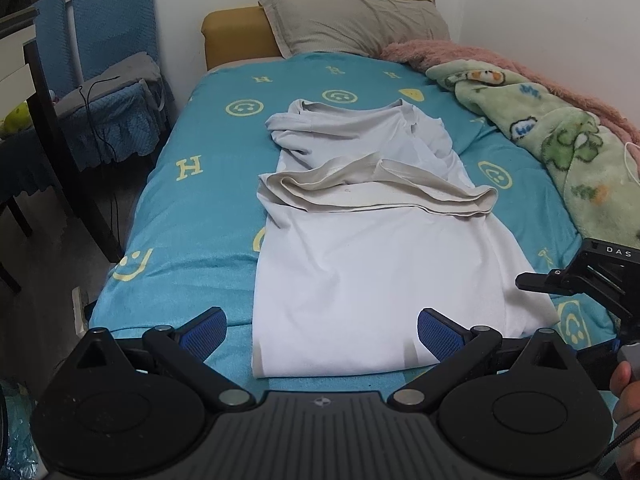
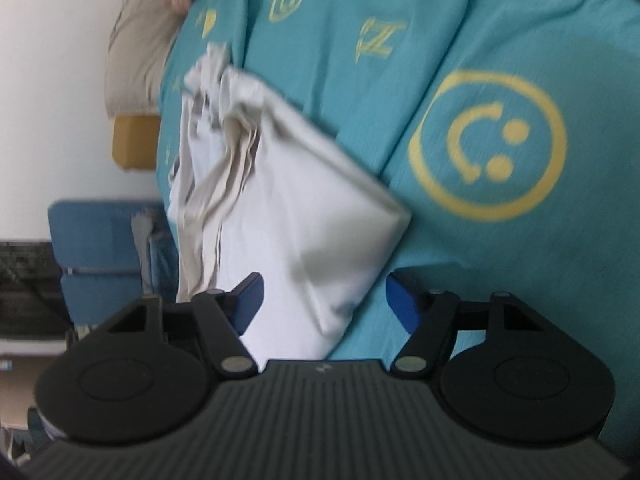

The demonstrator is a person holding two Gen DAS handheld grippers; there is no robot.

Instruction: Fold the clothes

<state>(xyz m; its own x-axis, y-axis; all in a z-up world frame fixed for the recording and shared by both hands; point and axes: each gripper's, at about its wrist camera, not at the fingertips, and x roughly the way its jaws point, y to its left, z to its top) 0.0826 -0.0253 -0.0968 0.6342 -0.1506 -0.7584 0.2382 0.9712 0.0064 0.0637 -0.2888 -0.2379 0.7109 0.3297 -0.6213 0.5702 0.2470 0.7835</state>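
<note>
A white T-shirt lies lengthwise on the teal bed sheet, its sides and sleeves folded inward and its hem nearest me. My left gripper is open just above the hem, one blue pad on each side. My right gripper is open over the shirt's near corner, rolled sideways; the view is blurred. It also shows in the left wrist view at the bed's right edge, by the shirt's right side.
A grey pillow lies at the head of the bed. A pink blanket and a green printed blanket are heaped along the right wall. Blue-covered chairs and a dark table edge stand left of the bed.
</note>
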